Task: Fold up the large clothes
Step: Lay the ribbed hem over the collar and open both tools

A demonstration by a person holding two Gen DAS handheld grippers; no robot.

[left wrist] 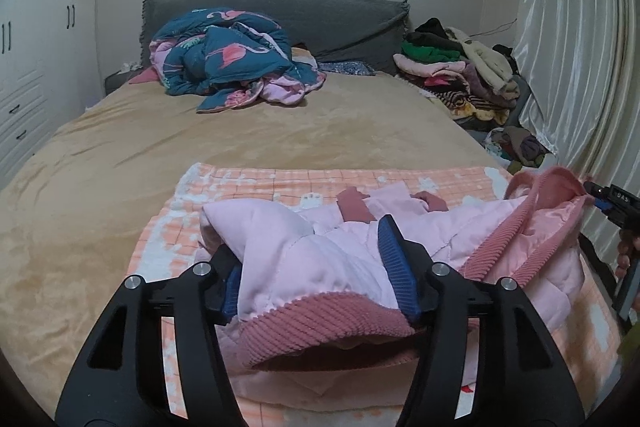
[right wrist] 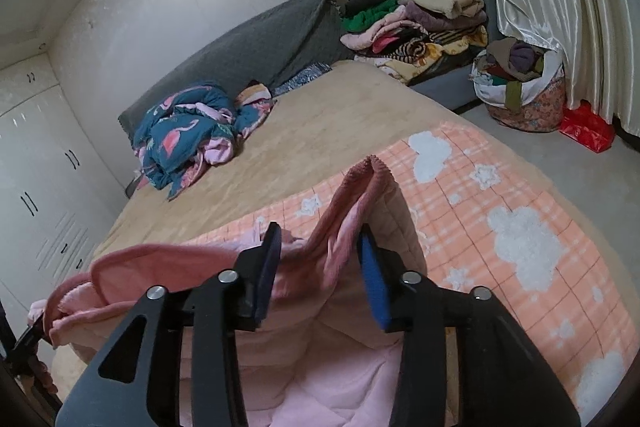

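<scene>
On the peach checked blanket (left wrist: 248, 183) that covers the near end of the bed (left wrist: 120, 155), the pink padded jacket (left wrist: 320, 251) lies partly bunched, its ribbed rose hem lifted toward the cameras. At the jacket's left side, the left gripper (left wrist: 316, 267) has its blue pads (left wrist: 394, 263) on either side of a thick fold of quilted fabric and hem, pinching it. At the jacket's right side, the right gripper (right wrist: 320, 275) clamps the ribbed edge and lining in the same way, so the garment hangs between the two tools, above the blanket.

Beyond the jacket, a teal flamingo quilt (left wrist: 228, 59) lies crumpled near the grey headboard (left wrist: 320, 15), and a stack of clothes (left wrist: 452, 67) sits to the jacket's far right.

The likely trouble is the slippery, puffy shell: either pinch holds bulk rather than a clean edge, so a layer could slide out as the fold is carried over. Uneven pull between the two sides would also skew the fold and drag the blanket into wrinkles.
</scene>
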